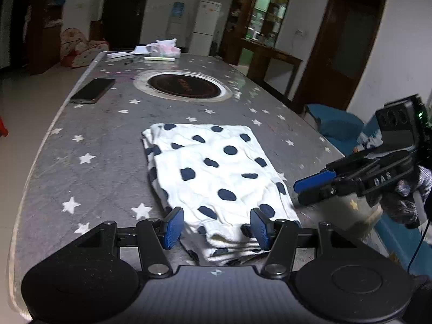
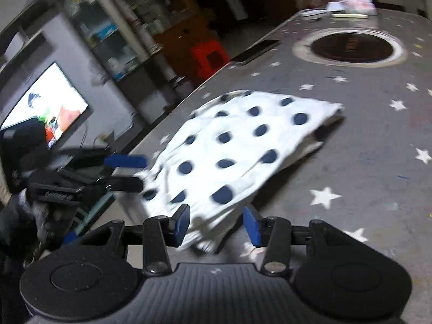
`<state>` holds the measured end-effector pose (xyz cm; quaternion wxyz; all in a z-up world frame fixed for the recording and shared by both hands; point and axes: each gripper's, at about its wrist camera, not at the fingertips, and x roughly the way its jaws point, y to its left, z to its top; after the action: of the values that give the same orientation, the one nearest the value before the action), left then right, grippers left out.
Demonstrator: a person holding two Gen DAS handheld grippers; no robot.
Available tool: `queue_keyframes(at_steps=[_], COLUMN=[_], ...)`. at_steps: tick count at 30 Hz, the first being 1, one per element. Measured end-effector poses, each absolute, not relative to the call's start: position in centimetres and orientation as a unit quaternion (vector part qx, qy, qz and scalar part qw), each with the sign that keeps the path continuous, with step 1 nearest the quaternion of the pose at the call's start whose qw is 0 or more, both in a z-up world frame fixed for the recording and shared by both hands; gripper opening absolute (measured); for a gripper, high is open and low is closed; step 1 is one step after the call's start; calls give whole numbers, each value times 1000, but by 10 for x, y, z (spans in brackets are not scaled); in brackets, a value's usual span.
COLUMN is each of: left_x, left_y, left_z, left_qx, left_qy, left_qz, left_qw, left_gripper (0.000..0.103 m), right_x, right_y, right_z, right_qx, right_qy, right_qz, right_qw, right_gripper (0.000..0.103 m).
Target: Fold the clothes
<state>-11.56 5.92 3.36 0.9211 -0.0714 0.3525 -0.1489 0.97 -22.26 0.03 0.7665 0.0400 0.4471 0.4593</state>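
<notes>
Two handheld grippers work at the near end of a grey table [image 1: 89, 140] printed with white stars. A white garment with dark blue dots [image 1: 213, 167], folded into a rough rectangle, lies flat on the table in the left wrist view, its near hem bunched in layers. The left gripper [image 1: 217, 228] stands with its blue pads spread, one on each side of that near hem; the pads do not press the cloth. The right gripper [image 2: 216, 226] is also spread, its jaws straddling a near corner of the garment. In the right wrist view, which is blurred, the cloth's near edge seems raised off the table, casting a shadow below; whether either pad touches it cannot be told. Each gripper appears at the other's side: the right one [image 1: 316, 186] just beside the garment's right edge, held by a gloved hand [image 1: 410, 191]. Farther along the table lie a dark phone [image 1: 93, 90], a round inset burner [image 1: 186, 85] and some papers [image 1: 159, 50]. A lit screen [image 2: 46, 108] stands off the table's left side.
</notes>
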Motion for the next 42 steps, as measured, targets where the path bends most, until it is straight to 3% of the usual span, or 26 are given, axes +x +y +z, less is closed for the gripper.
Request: queue_keyframes(at_steps=[7,21,29,42], left_x=[-109,-98,-92,-80], left_y=[44,11,25,62], left_z=[44,14,27,19], left_qx=[-71,-82,-97,-53], left_qy=[335,388,371,395], left_qz=[-177,-231,-216,-146], left_qw=[923,888,898,905], left_gripper=[58,57,58,58], right_x=[53,137,145,98], right_y=[-231,-201,-162,-200], right_z=[-19,-23,-38,-23], right_qx=[112,50,-49,-137], right_qy=[467,369,383,435], right_qz=[397,318,361,353], right_qw=[782,872,849,817], right_gripper=[43,41,41,38])
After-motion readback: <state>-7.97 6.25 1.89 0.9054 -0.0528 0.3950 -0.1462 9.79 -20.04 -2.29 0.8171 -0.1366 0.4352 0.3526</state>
